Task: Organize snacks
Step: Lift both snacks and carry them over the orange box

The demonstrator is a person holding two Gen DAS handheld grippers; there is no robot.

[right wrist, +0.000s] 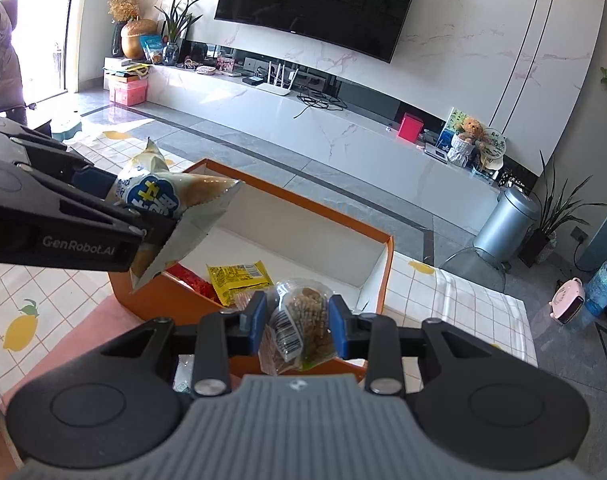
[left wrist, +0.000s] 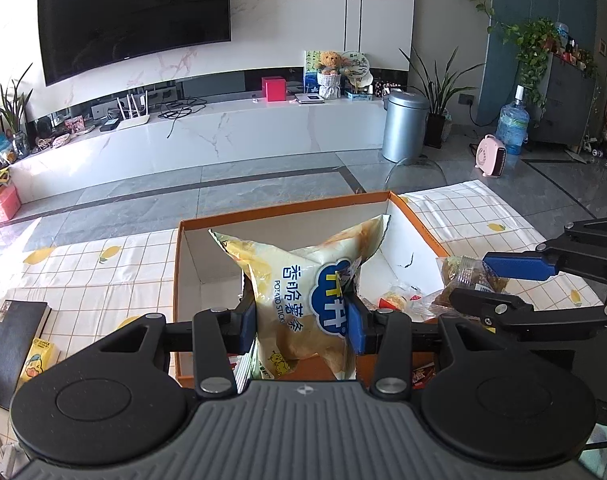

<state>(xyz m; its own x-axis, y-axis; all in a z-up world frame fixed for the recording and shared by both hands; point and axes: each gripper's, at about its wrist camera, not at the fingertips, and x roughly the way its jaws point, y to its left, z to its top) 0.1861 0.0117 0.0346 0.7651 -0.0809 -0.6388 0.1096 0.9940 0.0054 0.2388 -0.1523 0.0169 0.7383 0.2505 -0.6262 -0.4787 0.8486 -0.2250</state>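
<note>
Pinching the chips (left wrist: pixel 299 300), the left gripper (left wrist: pixel 303 316) should lower before letting go into the box (left wrist: pixel 191 232) ahead, while the right gripper (right wrist: pixel 297 320) pinches probably a biscuit pack (right wrist: pixel 303 316).

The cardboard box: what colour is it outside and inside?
The box is orange outside and white inside, clearest in the right wrist view.

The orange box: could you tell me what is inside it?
Inside the orange box lie a yellow packet and a red packet; the held chip bag covers the rest.
</note>
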